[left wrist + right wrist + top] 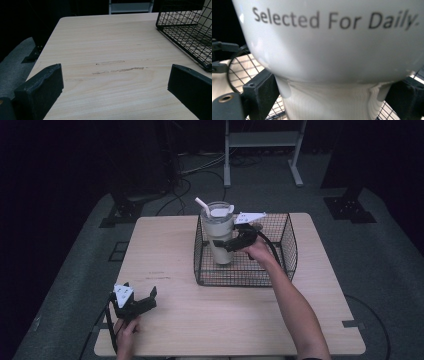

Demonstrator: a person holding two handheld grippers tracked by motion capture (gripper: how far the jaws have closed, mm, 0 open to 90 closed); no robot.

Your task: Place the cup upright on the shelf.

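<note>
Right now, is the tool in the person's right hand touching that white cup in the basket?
Touching. The right gripper view shows the tool's black jaws pressed against both sides of the cup's narrow ribbed base.

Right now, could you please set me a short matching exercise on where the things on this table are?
Things:
1. tumbler
2. wire basket
3. left gripper
4. straw

Descriptions:
A. open, at the table's near left corner
B. sticks out of the lid
C. stands inside the basket, held by the right gripper
D. black mesh, on the table's far right half

Pairs: 1-C, 2-D, 3-A, 4-B
</note>
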